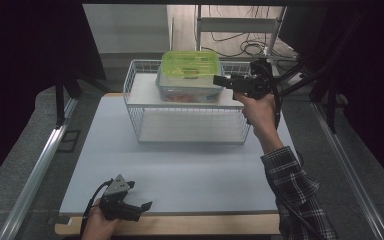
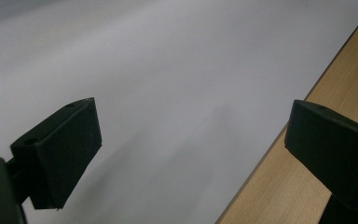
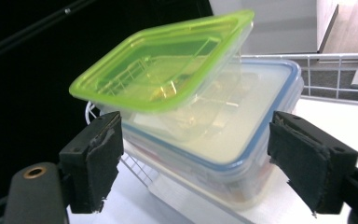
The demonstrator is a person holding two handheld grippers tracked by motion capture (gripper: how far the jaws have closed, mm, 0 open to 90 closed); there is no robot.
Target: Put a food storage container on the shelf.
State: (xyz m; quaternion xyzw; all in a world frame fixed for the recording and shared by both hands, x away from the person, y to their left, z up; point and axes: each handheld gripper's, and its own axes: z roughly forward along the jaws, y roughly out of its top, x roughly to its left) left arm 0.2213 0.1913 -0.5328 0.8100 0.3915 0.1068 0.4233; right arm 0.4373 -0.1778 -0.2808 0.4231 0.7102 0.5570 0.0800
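A clear container with a lime-green lid (image 1: 190, 64) (image 3: 163, 65) sits tilted on top of a larger clear container with a blue-rimmed lid (image 1: 187, 91) (image 3: 256, 116). Both rest on the top shelf of a white wire rack (image 1: 140, 117). My right gripper (image 1: 219, 80) (image 3: 193, 163) is level at the stack's right side. Its jaws are open, and in the right gripper view they stand either side of the lower container's near corner with the pads clear of it. My left gripper (image 1: 145, 206) (image 2: 191, 149) is open at the mat's front left with nothing between its jaws.
A white mat (image 1: 180, 170) (image 2: 168, 70) covers the wooden table, whose bare front edge (image 1: 205, 225) (image 2: 279, 177) lies by my left gripper. A metal rail (image 1: 35, 170) runs along the left side. Cables and a frame (image 1: 240, 30) lie behind the rack.
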